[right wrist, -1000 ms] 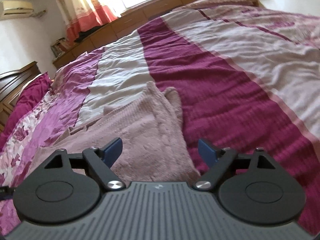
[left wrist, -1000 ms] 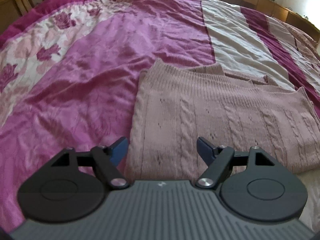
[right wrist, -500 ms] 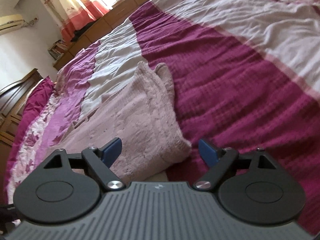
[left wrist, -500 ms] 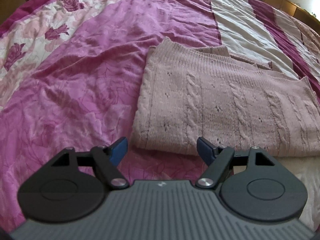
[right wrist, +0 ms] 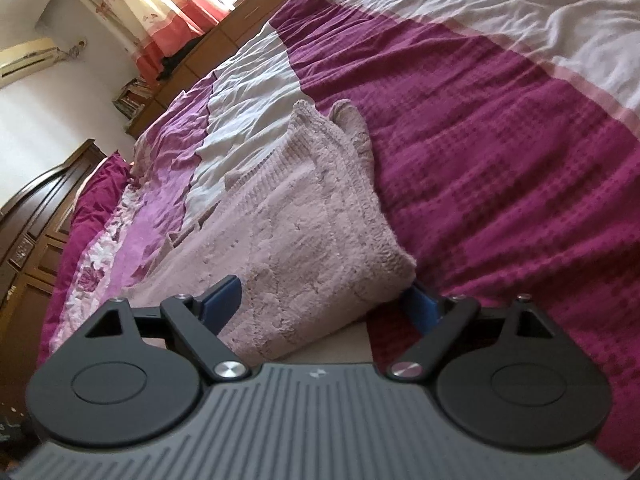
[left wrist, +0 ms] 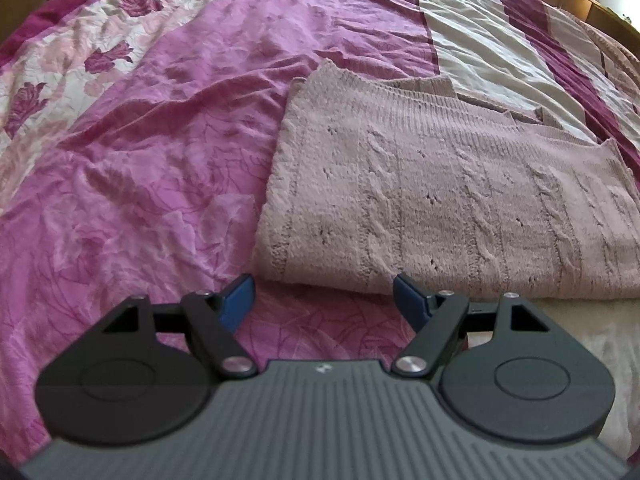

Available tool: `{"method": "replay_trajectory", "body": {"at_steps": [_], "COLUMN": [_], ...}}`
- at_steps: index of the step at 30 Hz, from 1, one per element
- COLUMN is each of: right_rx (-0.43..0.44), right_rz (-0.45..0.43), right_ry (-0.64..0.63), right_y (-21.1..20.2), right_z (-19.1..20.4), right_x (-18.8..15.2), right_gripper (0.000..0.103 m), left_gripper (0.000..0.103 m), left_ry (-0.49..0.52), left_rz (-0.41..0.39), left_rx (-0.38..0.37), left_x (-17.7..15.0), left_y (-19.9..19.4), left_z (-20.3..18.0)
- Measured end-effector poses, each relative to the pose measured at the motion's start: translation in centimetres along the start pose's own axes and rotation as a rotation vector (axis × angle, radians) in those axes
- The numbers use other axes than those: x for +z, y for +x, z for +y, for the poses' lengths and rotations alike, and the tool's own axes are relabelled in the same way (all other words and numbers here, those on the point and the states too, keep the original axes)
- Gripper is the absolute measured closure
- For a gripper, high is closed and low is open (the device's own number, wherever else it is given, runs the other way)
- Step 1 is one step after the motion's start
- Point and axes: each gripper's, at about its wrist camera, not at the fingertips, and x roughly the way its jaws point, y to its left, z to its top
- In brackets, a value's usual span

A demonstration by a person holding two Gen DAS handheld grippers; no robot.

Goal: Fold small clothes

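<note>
A dusty-pink cable-knit sweater [left wrist: 440,184] lies folded flat on the bedspread [left wrist: 140,184]. My left gripper [left wrist: 324,296] hovers open just short of the sweater's near folded edge, close to its left corner, with nothing between its blue fingertips [left wrist: 238,294]. In the right wrist view the same sweater [right wrist: 304,240] stretches away to the left. My right gripper [right wrist: 322,300] is open around the sweater's near right corner. The knit lies between the fingers and hides part of the right one. The pads do not press on the sweater.
The bedspread has magenta, floral, cream [right wrist: 256,88] and dark crimson [right wrist: 500,152] bands. A dark wooden wardrobe [right wrist: 36,232] stands at the left. Low wooden cabinets [right wrist: 240,28] run below a curtained window [right wrist: 160,4]. An air conditioner [right wrist: 28,60] hangs on the wall.
The left view has tipped down, so the sweater's near edge now shows ahead of the fingertips. The right gripper has sunk and rolled, and the sweater's near corner now sits between its fingers.
</note>
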Motion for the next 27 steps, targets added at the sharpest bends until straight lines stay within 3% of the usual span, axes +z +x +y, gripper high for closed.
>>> {"method": "replay_trajectory", "body": {"at_steps": [21, 27], "right_rx": [0.124, 0.127], "right_rz": [-0.029, -0.036], "right_ry": [0.142, 0.137], "right_y": [2.5, 3.7], "right_z": [-1.0, -0.5], "right_x": [1.7, 2.2], "right_gripper": [0.009, 0.015], "left_gripper": [0.026, 0.026], "left_ry": [0.017, 0.020], "left_rz": [0.028, 0.031], "left_rx": [0.012, 0.012], "left_x": [-0.1, -0.1], "left_y": [0.3, 0.3], "left_z": [-0.4, -0.5]}}
